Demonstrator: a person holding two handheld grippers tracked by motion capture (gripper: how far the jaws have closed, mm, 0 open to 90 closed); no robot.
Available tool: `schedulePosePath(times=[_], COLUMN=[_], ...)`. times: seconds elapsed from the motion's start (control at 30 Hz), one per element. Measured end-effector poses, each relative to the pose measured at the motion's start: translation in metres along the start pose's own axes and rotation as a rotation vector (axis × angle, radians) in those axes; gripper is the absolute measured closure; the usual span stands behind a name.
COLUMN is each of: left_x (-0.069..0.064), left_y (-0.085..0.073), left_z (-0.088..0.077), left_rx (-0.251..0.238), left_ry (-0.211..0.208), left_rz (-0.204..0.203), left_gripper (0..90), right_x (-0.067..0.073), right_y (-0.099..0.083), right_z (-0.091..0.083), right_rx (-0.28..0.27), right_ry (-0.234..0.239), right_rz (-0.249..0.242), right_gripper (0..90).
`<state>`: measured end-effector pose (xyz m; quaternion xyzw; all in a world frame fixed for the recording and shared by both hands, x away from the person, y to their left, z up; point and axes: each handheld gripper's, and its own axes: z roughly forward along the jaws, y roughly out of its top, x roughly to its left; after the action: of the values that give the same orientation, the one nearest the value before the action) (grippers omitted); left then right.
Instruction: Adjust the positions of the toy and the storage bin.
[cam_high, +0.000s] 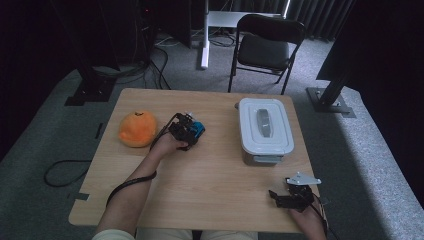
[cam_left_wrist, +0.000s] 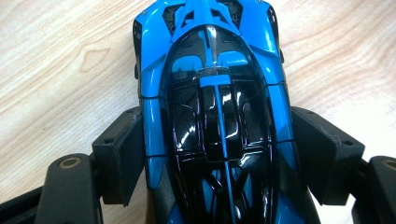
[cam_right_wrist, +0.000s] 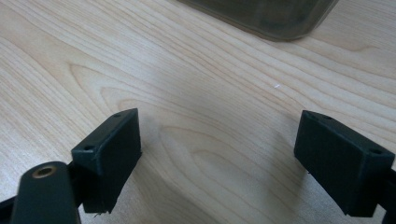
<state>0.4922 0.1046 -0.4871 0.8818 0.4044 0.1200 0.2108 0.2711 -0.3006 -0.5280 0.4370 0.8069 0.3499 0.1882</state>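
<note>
A blue and black toy car (cam_left_wrist: 215, 93) lies on the wooden table (cam_high: 210, 190), seen from above in the left gripper view. My left gripper (cam_left_wrist: 215, 154) is shut on it, and both black pads (cam_left_wrist: 119, 154) press against its flanks. In the high view that gripper (cam_high: 189, 131) sits left of the table's middle, with the car's blue body (cam_high: 199, 129) at its tip. My right gripper (cam_high: 279, 196) rests near the front right edge. Its jaws stand wide apart over bare wood in the right gripper view (cam_right_wrist: 219, 154), holding nothing.
A white lidded container (cam_high: 263, 130) stands at the right; its lower corner (cam_right_wrist: 266, 16) shows ahead of the right gripper. An orange plush fruit (cam_high: 137, 128) lies left of the car. A black folding chair (cam_high: 265, 45) stands beyond the table.
</note>
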Motion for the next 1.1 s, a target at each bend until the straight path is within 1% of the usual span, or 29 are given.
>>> schedulePosePath(times=[0.03,0.1,0.13,0.27,0.3,0.37,0.43,0.5,0.53,0.6,0.7,0.73,0.8,0.9,0.93,0.97,1.07,1.1], left_x=[-0.001,-0.002,-0.004,-0.007,-0.008,-0.009,-0.010,-0.012,-0.013,-0.015,-0.019,-0.020,-0.023,-0.026,-0.026,-0.029,-0.031,-0.032], left_y=[-0.001,-0.002,-0.004,-0.011,-0.013,-0.017,-0.022,-0.026,-0.028,-0.032,-0.041,-0.044,-0.051,-0.061,-0.061,-0.068,-0.077,-0.080], left_z=[-0.003,-0.008,-0.011,-0.021,-0.024,-0.029,-0.034,-0.039,-0.042,-0.047,-0.055,-0.058,-0.062,-0.068,-0.068,-0.070,-0.075,-0.076], left_rx=[-0.006,-0.005,-0.017,-0.027,-0.027,-0.027,-0.030,-0.033,-0.040,-0.039,-0.042,-0.046,-0.047,-0.033,-0.033,-0.034,-0.026,-0.031], left_ry=[-0.006,-0.012,-0.011,-0.024,-0.018,-0.032,-0.022,-0.032,-0.029,-0.043,-0.039,-0.045,-0.045,-0.048,-0.048,-0.046,-0.055,-0.049], left_rz=[0.014,0.017,0.027,0.043,0.053,0.055,0.063,0.057,0.069,0.077,0.102,0.091,0.103,0.124,0.124,0.134,0.135,0.139], left_gripper=[25.8,25.7,25.7,25.7,25.8,25.7,25.7,25.7,25.7,25.7,25.7,25.7,25.7,25.7,25.7,25.7,25.7,25.7], right_x=[0.000,0.000,0.000,0.000,0.000,0.000,0.000,0.000,0.000,0.000,0.000,0.000,0.000,0.000,0.000,0.000,0.000,0.000], right_y=[0.000,0.000,0.000,0.000,0.000,0.000,0.000,0.000,0.000,0.000,0.000,0.000,0.000,0.000,0.000,0.000,0.000,0.000], right_z=[0.000,0.000,0.000,0.000,0.000,0.000,0.000,0.000,0.000,0.000,0.000,0.000,0.000,0.000,0.000,0.000,0.000,0.000], right_rx=[0.000,0.000,0.000,0.000,0.001,0.001,0.001,0.001,0.001,0.001,0.001,0.001,0.001,0.001,0.001,0.001,0.001,0.001], right_ry=[0.000,0.000,0.000,-0.001,-0.001,-0.001,-0.002,-0.002,-0.002,-0.003,-0.005,-0.005,-0.005,-0.006,-0.006,-0.006,-0.006,-0.006], right_rz=[0.000,0.000,0.000,0.001,0.001,0.001,0.001,0.001,0.001,0.002,0.004,0.004,0.005,0.005,0.005,0.006,0.006,0.005], right_gripper=[14.3,14.3,14.3,14.3,14.3,14.3,14.3,14.3,14.3,14.3,14.3,14.3,14.3,14.3,14.3,14.3,14.3,14.3])
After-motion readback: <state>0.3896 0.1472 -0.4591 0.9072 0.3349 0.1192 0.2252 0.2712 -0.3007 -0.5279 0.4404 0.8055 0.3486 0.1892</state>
